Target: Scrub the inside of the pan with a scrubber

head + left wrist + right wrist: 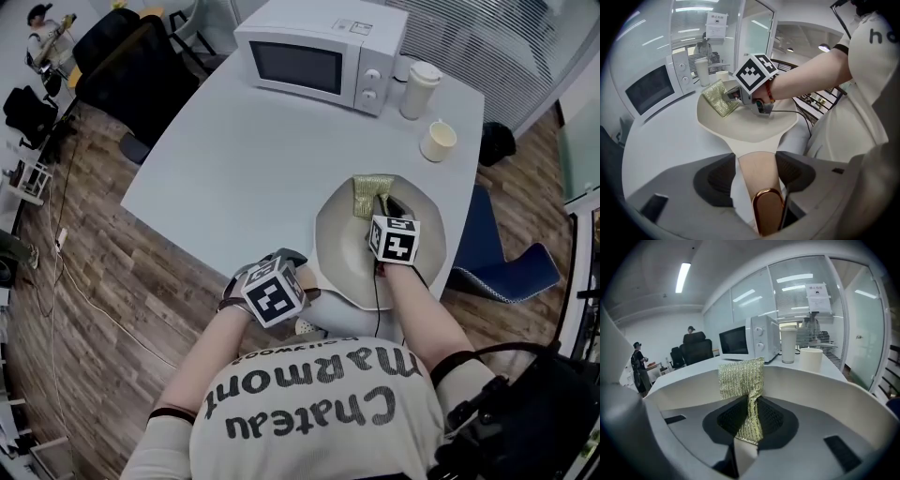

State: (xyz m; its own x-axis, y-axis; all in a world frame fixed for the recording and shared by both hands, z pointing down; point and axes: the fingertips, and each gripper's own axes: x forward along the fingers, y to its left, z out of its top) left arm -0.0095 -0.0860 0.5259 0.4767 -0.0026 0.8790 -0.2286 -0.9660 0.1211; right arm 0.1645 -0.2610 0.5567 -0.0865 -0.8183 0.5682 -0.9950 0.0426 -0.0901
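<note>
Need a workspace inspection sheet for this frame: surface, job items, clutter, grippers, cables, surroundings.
Surface: light table.
Job's things: pan at the table's near edge, handle toward the person; scrubber against its far inner wall.
Clutter: microwave, lidded tumbler and cup at the far end.
Grippers: left gripper closed on the pan handle; right gripper pinching the scrubber.
Cables: black cable runs from the right gripper across the pan; thin floor cable.
Surroundings: wood floor, black chairs, blue chair, a person far off.
</note>
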